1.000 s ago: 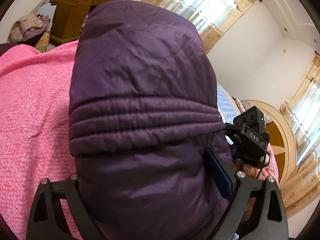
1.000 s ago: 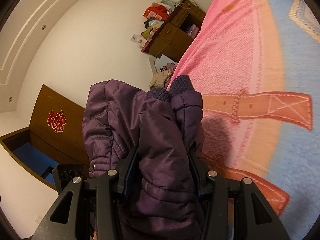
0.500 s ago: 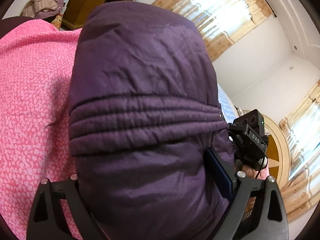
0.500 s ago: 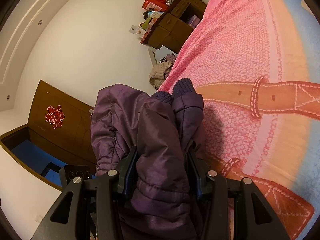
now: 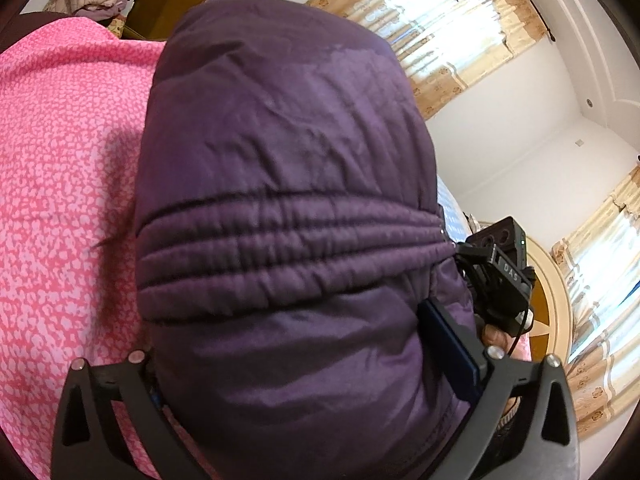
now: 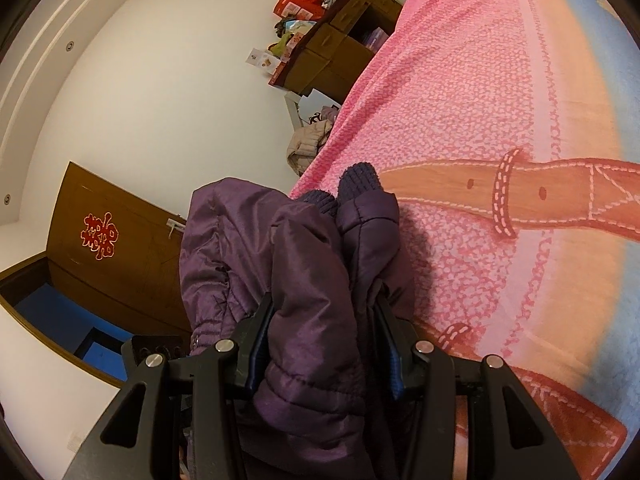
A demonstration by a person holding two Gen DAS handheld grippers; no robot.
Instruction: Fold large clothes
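The purple padded jacket hangs bunched above the bed, held up by both tools and clear of the pink bedspread, though whether its lowest part touches cannot be told. The left tool is closed around a thick wad of the body just below the gathered waistband, its fingers spread wide by the bulk. The right tool is clamped on a narrower roll of fabric, with the two ribbed cuffs poking out beyond it, toward the bed.

The jacket looks soft, puffy and springy, light for its size, with a slick shell likely to slide under a shallow pinch. Deep bites on stitched seams, the waistband or the cuffs should hold better than smooth panels.
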